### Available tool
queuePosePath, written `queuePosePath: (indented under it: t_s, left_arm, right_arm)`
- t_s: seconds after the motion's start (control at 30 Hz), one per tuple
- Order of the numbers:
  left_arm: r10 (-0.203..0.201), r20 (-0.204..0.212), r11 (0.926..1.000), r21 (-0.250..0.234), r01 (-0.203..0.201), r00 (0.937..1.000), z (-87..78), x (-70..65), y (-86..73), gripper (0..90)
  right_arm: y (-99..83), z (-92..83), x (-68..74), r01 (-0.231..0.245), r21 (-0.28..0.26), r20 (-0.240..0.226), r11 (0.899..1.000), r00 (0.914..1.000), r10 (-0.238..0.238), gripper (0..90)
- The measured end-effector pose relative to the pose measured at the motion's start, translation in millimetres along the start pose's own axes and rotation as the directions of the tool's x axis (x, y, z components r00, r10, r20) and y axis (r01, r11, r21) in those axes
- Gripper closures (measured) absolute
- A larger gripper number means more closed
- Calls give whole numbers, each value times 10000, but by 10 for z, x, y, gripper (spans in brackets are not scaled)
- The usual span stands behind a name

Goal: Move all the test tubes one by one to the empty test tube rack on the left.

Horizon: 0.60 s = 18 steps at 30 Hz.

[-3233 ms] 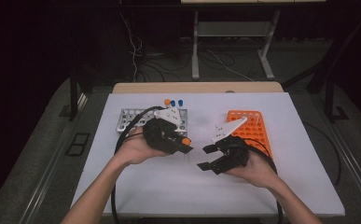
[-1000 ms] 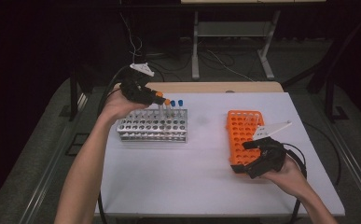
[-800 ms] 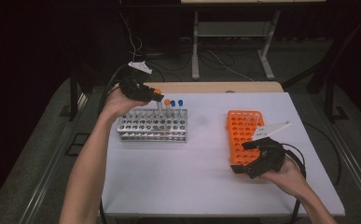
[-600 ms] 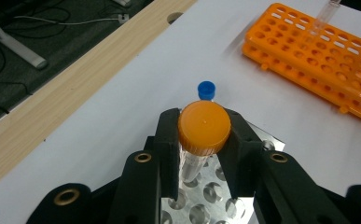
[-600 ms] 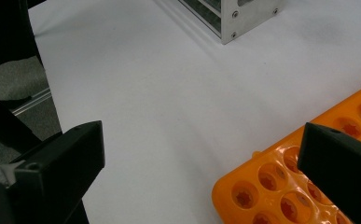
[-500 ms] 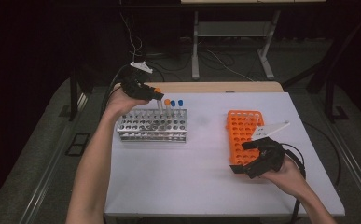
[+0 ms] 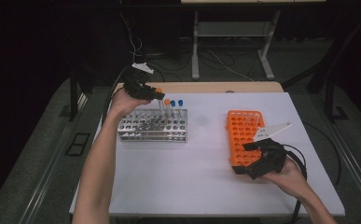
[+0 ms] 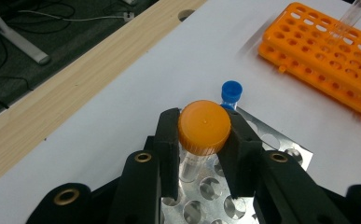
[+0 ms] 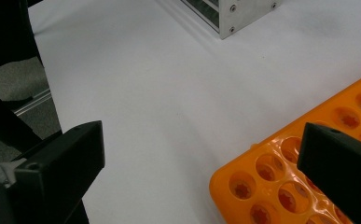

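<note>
An orange-capped tube (image 8: 203,135) is pinched just below its cap between the two black jaws of the left hand-held gripper (image 8: 201,154), and it is held upright over the holes of the metal rack (image 8: 267,154) at that rack's far left part, as seen from the high view (image 7: 152,126). Whether the tube's lower end is already seated in a hole cannot be told. Just beyond it a blue-capped tube (image 8: 231,92) is seen standing in the same rack. The white bench (image 7: 206,168) carries the metal rack and, well apart to the right, an orange rack (image 7: 243,135) in which a clear tube (image 8: 350,16) stands. The right hand-held gripper (image 7: 262,161) is held at the near end of the orange rack, its jaws spread wide with nothing between them.
</note>
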<state>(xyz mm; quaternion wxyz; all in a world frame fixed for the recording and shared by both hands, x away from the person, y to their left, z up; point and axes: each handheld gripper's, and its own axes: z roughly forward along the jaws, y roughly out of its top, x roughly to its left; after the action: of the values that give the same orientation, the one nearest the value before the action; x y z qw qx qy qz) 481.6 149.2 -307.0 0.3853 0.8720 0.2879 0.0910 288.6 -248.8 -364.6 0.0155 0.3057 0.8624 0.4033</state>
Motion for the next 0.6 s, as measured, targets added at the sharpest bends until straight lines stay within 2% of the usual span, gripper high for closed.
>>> queuePosePath:
  t_s: [0.5, 0.6]
  left_arm:
    - [-118, 178, 9998, 177, 114, 9998, 101, 17, -97, 678]
    - [-338, 241, 9994, 132, 335, 9991, 98, 16, -93, 603]
  right_arm:
    - [-5, 13, -5, -4, -5, -19, 10000, 10000, 4, 3]
    - [-13, 17, -7, -32, 3, -32, 10000, 10000, 32, 3]
